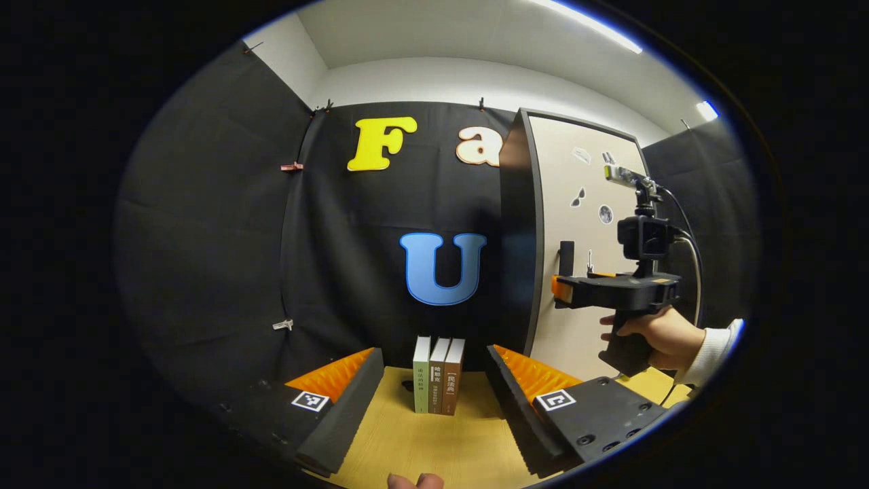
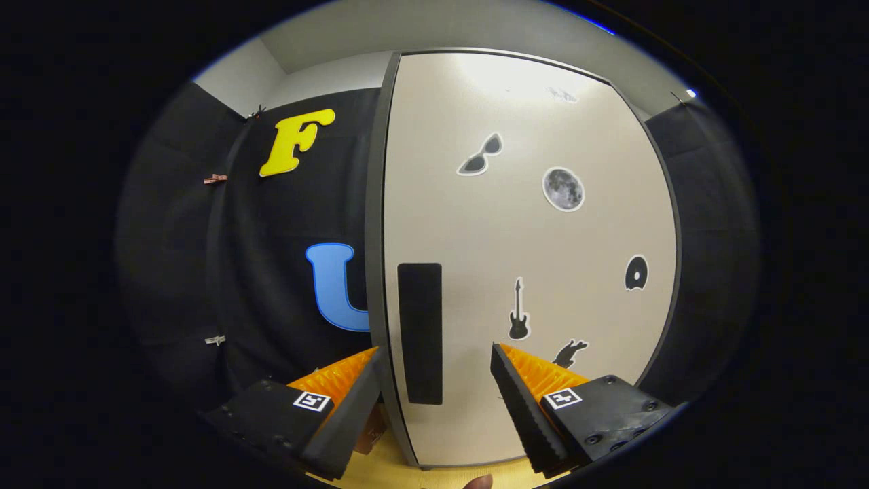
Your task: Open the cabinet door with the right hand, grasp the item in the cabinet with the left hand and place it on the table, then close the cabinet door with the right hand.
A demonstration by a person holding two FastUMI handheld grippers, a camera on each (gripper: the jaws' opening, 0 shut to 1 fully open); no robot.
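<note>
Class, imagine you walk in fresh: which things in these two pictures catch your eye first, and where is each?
The tall pale cabinet door with its dark handle stands shut right ahead of the open right gripper. In the left gripper view, three upright books stand on the wooden table, ahead of the open left gripper.

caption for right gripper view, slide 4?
Open right hand-held gripper faces the closed cabinet door, lined up on its dark handle.

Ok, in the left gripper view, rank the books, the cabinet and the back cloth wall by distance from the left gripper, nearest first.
1. Books: upright on the table, straight ahead between the open fingers of the left gripper.
2. Cabinet: to the right, behind the books.
3. Cloth wall: farthest, at the back.
</note>
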